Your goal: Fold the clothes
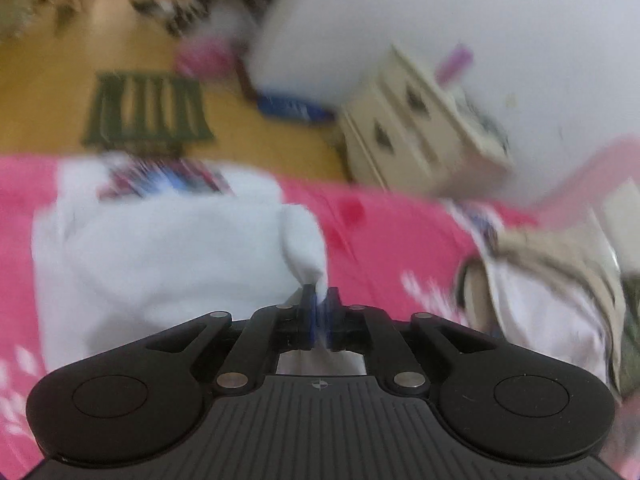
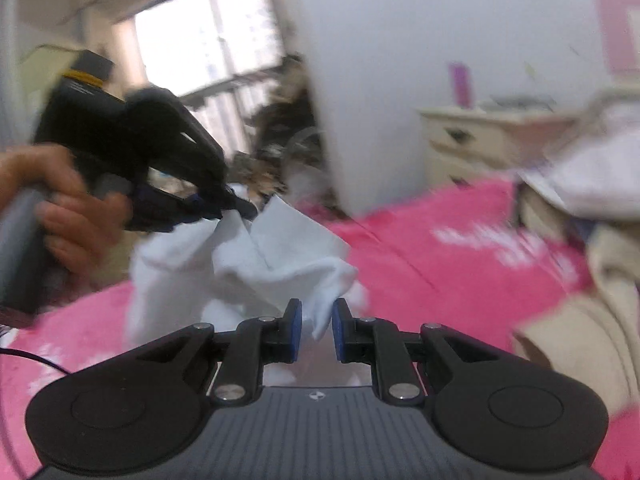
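Left hand-held gripper (image 1: pixel 321 300): I see its blue pads pressed together on a pinch of the white garment (image 1: pixel 160 248); clenched on the cloth. From the right wrist view the same gripper (image 2: pixel 240 210) shows at upper left, its tip buried in a bunched corner of the fabric.

Right hand-held gripper (image 2: pixel 317 316): my view has the pads standing apart with a narrow gap, and a tongue of white cloth hangs between them. I cannot tell whether either pad touches it; I read the jaws as released.

White garment: lifted at one corner by the left gripper, the rest draping down onto the pink bed cover (image 1: pixel 384 240). In the left wrist view a red and blue printed patch (image 1: pixel 164 178) sits near its far edge.

Person's hand (image 2: pixel 76 216): wrapped round the left gripper's handle, at the left edge of the right wrist view.

Surroundings: a cream drawer unit (image 2: pixel 480 140) against the white wall beyond the bed; beige clothes (image 1: pixel 560 264) heaped on the bed to the right; wooden floor (image 1: pixel 52 92) past the bed. Both views are motion-blurred.
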Demonstrator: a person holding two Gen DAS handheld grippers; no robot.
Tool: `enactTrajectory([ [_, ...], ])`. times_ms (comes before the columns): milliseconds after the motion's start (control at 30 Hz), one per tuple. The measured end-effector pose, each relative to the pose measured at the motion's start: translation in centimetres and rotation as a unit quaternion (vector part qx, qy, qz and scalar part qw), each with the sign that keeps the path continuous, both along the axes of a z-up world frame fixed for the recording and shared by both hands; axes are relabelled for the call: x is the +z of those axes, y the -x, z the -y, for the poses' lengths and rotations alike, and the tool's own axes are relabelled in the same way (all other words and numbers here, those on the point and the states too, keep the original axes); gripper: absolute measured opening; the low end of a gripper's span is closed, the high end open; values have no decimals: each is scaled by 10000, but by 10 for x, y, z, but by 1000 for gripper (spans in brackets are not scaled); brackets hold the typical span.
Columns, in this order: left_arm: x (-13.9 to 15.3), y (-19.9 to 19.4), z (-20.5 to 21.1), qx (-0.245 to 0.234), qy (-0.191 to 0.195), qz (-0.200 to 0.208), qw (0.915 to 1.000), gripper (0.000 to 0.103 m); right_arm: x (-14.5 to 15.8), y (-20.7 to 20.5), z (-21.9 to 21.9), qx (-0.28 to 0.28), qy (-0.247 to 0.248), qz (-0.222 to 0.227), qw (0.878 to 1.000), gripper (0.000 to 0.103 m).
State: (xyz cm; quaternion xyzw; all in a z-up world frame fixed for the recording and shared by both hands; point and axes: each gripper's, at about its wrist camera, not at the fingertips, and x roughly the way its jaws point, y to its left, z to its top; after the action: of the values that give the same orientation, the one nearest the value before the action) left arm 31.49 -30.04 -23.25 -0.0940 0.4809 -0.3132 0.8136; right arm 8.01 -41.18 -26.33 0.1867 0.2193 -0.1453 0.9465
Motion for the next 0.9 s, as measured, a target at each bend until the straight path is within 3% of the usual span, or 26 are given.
enactTrajectory([
  [33, -6, 3, 8, -111, -115, -89, 9998, 17, -10, -1, 10, -122, -161, -102, 9997, 17],
  [100, -7, 11, 6, -113, -255, 11, 9996, 24, -25, 1, 27, -300, -572, -189, 9977, 17],
  [267, 28, 31, -45, -252, -161, 170, 9994, 32, -41, 17, 50, -324, -1595, 31, 9867, 17],
  [333, 44, 49, -64, -578, -598, 377, 9958, 39, -45, 20, 58, -257, -2013, 127, 9791, 18],
  [433, 43, 86, -81, -1230, -1527, 640, 9785, 43, -50, 21, 70, -234, -2561, 201, 9662, 24],
  [467, 38, 101, -84, -1450, -1823, 735, 9697, 43, -51, 20, 75, -250, -2655, 196, 9636, 27],
  [533, 20, 131, -85, -1780, -2128, 935, 9562, 44, -55, 17, 84, -286, -2831, 183, 9585, 58],
  [600, -2, 157, -78, -1953, -2222, 1164, 9481, 52, -56, 15, 91, -394, -2837, 151, 9580, 69],
  [700, -25, 173, -71, -2000, -2136, 1192, 9488, 54, -54, 5, 100, -229, -2799, 174, 9596, 78],
  [800, -36, 181, -65, -1843, -2084, 1432, 9498, 54, -51, -4, 106, -54, -2735, 167, 9617, 82],
  [900, -37, 186, -53, -1661, -2173, 1807, 9447, 54, -47, -13, 107, 128, -2617, 92, 9650, 83],
])
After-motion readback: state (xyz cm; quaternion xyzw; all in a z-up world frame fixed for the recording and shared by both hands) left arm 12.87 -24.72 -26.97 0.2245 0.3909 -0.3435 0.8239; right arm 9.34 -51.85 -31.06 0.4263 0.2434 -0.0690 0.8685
